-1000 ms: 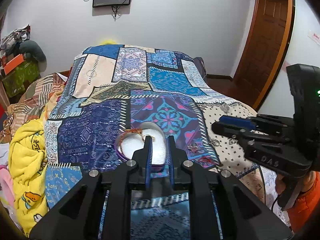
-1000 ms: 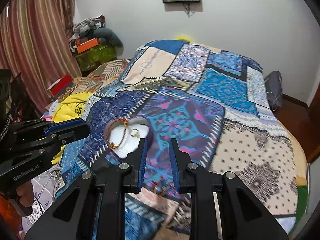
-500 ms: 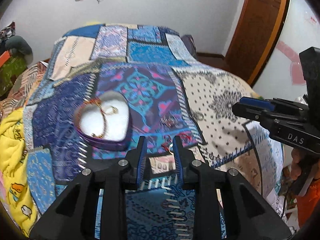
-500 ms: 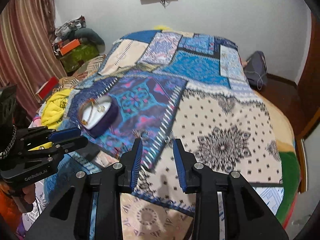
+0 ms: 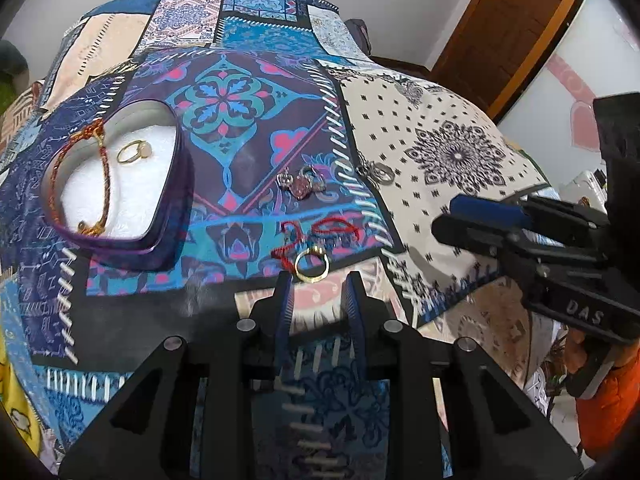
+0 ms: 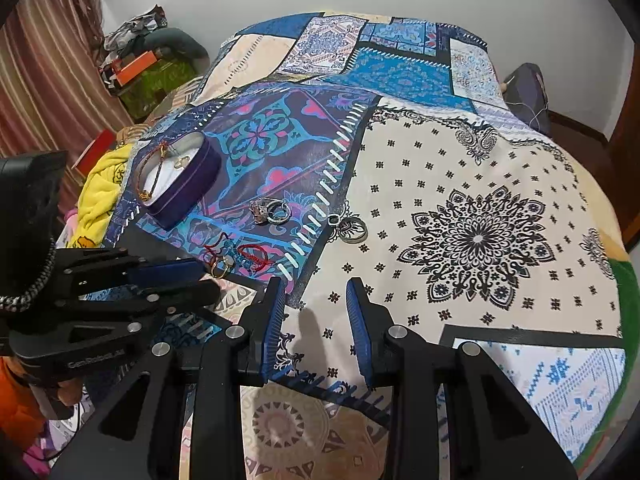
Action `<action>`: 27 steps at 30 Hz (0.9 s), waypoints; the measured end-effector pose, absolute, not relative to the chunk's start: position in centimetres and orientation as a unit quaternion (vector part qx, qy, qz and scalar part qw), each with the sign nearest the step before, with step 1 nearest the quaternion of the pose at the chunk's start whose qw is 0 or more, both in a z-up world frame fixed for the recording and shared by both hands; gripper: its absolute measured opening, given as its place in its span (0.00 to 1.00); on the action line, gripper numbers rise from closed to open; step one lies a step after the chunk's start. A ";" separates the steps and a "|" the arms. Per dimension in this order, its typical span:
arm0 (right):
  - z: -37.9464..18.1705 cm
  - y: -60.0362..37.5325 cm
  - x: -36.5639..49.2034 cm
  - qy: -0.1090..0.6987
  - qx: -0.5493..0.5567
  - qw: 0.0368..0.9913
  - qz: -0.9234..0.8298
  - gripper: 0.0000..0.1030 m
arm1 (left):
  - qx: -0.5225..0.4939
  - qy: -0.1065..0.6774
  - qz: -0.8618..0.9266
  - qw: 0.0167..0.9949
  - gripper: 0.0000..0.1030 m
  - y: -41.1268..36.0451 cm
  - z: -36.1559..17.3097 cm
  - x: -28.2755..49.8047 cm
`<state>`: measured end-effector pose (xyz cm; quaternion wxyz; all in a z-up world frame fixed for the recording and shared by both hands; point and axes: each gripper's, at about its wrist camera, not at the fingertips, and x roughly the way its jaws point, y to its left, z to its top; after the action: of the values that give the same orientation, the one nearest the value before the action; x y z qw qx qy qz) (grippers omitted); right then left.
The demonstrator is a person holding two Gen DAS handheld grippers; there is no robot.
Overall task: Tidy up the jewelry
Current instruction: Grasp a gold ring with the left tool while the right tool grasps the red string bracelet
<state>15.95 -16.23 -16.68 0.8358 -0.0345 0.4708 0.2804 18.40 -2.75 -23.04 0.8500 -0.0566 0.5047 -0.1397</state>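
Note:
A purple heart-shaped box (image 5: pixel 168 216) (image 6: pixel 192 184) with a white lining lies on the patchwork bedspread; it holds a braided bracelet (image 5: pixel 105 184) and a gold ring (image 5: pixel 130 153). My left gripper (image 5: pixel 318 280) is open, just short of a loose gold ring (image 5: pixel 311 265) (image 6: pixel 221 269) beside a red cord bracelet (image 5: pixel 320 228) (image 6: pixel 240 258). Silver rings and a charm (image 5: pixel 302 182) (image 6: pixel 272 210) lie further on, and a patterned ring (image 5: pixel 378 171) (image 6: pixel 352 230) to their right. My right gripper (image 6: pixel 316 292) is open and empty over the white dotted patch.
The bed (image 6: pixel 480 200) fills both views; its edge drops off at the right, near a wooden door (image 5: pixel 508 28). A yellow blanket (image 6: pixel 100 188), clutter and striped curtains (image 6: pixel 44 80) are at the left. A dark bag (image 6: pixel 528 88) lies on the floor.
Both grippers moved right, away from the heart-shaped box, and dropped nearer the bedspread. The left now faces the loose gold ring; the right now faces the white dotted patch. Both jaws look wider.

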 end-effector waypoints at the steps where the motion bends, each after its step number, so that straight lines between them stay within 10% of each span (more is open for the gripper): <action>1: -16.7 -16.3 16.0 0.471 -0.034 0.835 0.282 0.28 | -0.058 0.504 -0.140 0.850 0.25 -2.7 -23.1 18.6; 27: -18.9 -10.1 17.6 0.486 -0.095 0.801 0.336 0.31 | -0.036 0.472 -0.112 0.874 0.18 0.6 -22.1 16.7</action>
<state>17.62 -10.05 -18.86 0.8009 -0.0951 0.4863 0.3362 16.66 0.60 -22.13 0.8739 -0.0359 0.4716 -0.1125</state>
